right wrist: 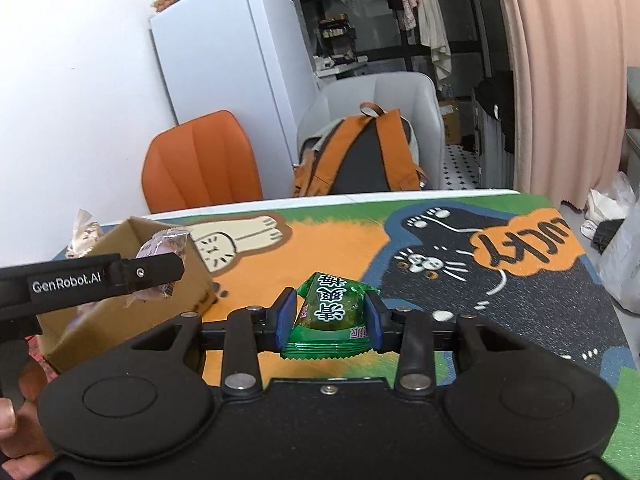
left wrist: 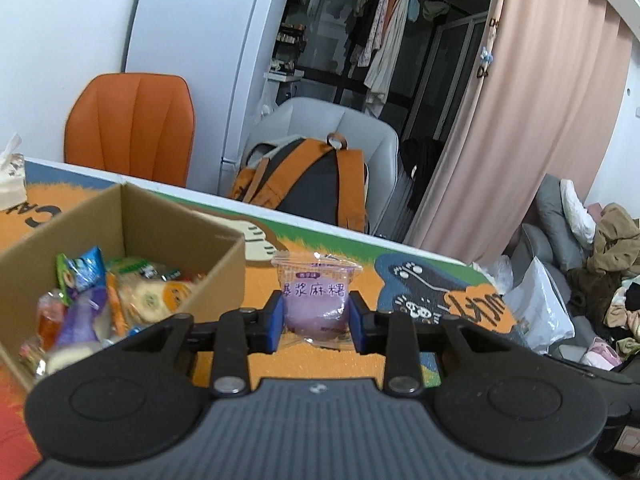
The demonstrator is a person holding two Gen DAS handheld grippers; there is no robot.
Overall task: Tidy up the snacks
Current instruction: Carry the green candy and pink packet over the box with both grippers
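Observation:
My left gripper [left wrist: 317, 316] is shut on a clear packet with a purple mochi [left wrist: 314, 296], held above the table just right of the cardboard box [left wrist: 222, 276]. The box holds several wrapped snacks [left wrist: 120, 296]. In the right wrist view my right gripper [right wrist: 330, 318] is shut on a green wrapped plum candy [right wrist: 330, 312], above the printed mat. There the left gripper [right wrist: 160, 270] appears from the side at the left, over the box [right wrist: 116, 316], with the purple packet [right wrist: 162, 246] between its fingers.
A cat-print mat [right wrist: 500, 280] covers the table. A tissue pack [left wrist: 12, 176] stands at the far left behind the box. Beyond the table stand an orange chair [left wrist: 130, 128] and a grey chair [left wrist: 360, 120] bearing an orange backpack [left wrist: 316, 184]. A person's hand [right wrist: 16, 420] shows lower left.

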